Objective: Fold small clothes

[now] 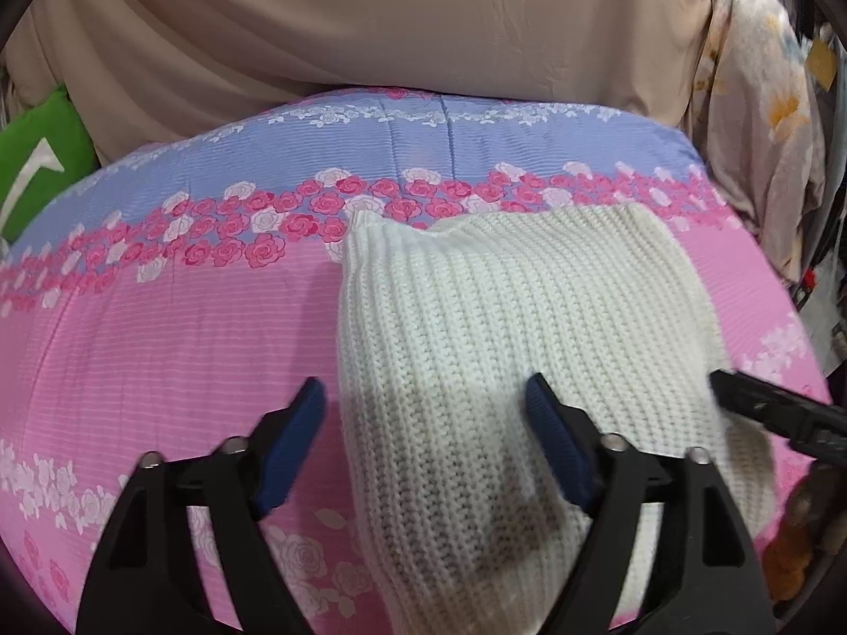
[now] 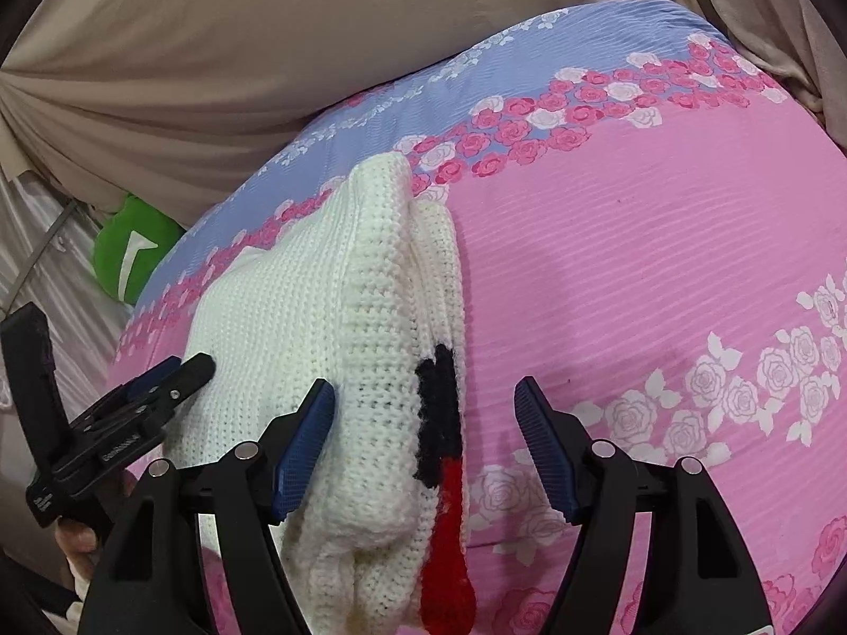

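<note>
A small white knit garment (image 1: 492,338) lies folded on the pink and blue rose-print bedspread (image 1: 159,328). In the right wrist view the garment (image 2: 317,317) shows stacked layers with a black and red knit patch (image 2: 442,423) along its right edge. My left gripper (image 1: 423,407) is open, hovering over the garment's near left part, empty. My right gripper (image 2: 423,413) is open over the garment's near right edge, empty. The right gripper's tip (image 1: 767,407) shows at the garment's right side in the left wrist view. The left gripper (image 2: 159,381) shows at the garment's left in the right wrist view.
A beige sheet (image 1: 397,16) hangs behind the bed. A green cushion (image 1: 37,159) sits at the far left, also in the right wrist view (image 2: 132,254). Floral fabric (image 1: 762,106) hangs at the far right. Bare bedspread (image 2: 661,264) lies right of the garment.
</note>
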`<action>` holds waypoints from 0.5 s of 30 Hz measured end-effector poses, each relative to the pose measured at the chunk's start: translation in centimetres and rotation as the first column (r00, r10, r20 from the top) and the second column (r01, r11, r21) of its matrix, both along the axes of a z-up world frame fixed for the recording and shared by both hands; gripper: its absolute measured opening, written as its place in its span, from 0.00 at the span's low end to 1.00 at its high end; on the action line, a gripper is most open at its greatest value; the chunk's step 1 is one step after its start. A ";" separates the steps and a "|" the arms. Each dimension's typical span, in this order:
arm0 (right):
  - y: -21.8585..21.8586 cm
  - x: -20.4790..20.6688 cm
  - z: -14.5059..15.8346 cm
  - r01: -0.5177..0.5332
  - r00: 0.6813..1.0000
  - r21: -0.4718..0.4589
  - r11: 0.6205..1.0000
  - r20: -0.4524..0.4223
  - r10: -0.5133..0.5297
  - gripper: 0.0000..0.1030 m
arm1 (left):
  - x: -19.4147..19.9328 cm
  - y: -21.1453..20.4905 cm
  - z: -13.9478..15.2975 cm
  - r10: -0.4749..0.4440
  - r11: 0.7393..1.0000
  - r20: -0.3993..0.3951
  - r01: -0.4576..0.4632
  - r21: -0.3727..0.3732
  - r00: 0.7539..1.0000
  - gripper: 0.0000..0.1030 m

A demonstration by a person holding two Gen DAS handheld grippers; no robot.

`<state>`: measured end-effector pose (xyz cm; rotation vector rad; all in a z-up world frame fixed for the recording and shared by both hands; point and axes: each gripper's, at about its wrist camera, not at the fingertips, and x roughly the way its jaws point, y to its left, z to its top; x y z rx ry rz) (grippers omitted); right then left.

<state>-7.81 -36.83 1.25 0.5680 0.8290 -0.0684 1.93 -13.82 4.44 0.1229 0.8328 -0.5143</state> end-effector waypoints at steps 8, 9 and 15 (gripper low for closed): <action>-1.5 1.3 -2.4 -0.048 0.999 0.196 0.979 0.029 0.043 0.84 | 2.4 2.0 -4.4 -0.119 0.973 -0.311 0.049 -0.223 0.943 0.92; -1.4 1.6 -2.4 -0.055 0.998 0.192 0.980 0.029 0.050 0.85 | 2.9 2.1 -5.0 -0.133 0.964 -0.344 0.041 -0.262 0.929 0.92; 0.0 3.2 -2.3 -0.130 0.991 0.222 0.966 0.045 0.123 0.70 | 3.1 0.9 -4.6 -0.180 0.951 -0.331 0.078 -0.298 0.926 0.83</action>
